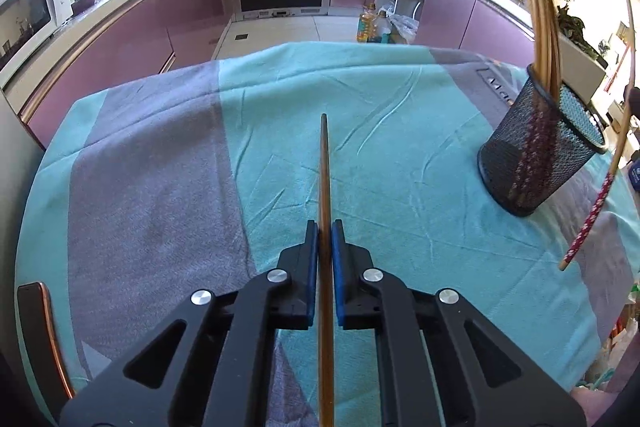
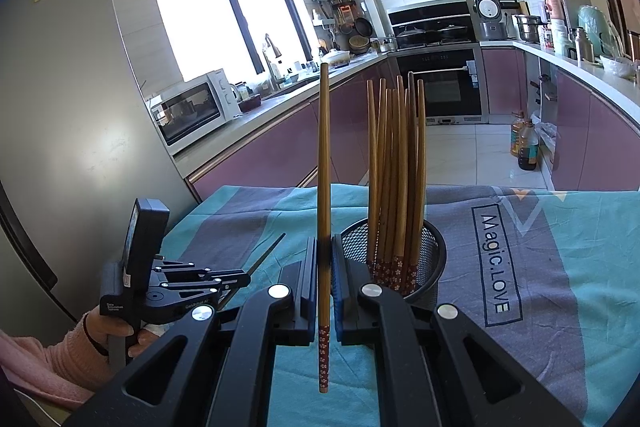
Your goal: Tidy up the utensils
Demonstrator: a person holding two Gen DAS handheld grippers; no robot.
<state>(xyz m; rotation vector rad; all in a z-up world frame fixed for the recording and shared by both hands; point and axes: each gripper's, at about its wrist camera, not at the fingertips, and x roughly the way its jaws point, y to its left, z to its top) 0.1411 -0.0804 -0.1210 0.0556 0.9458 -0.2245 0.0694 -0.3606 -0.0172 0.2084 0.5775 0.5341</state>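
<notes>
My left gripper (image 1: 325,229) is shut on a plain brown chopstick (image 1: 325,167) that points forward over the teal and grey cloth. A black mesh holder (image 1: 540,155) with several chopsticks stands to its right. Beside it hangs another chopstick (image 1: 592,211) with a red flowered end. In the right wrist view my right gripper (image 2: 325,243) is shut on that chopstick (image 2: 324,147), upright with its red flowered end down. It sits just left of the mesh holder (image 2: 432,259) and its several chopsticks (image 2: 396,167). The left gripper (image 2: 240,277) is low at the left, in a pink-sleeved hand.
The tablecloth (image 1: 160,167) covers the table to its far edge, with purple kitchen cabinets (image 1: 120,39) beyond. A chair back (image 1: 40,339) rises at the near left. A tall grey fridge (image 2: 60,107) stands left of the table. Oil bottles (image 2: 524,143) stand on the floor.
</notes>
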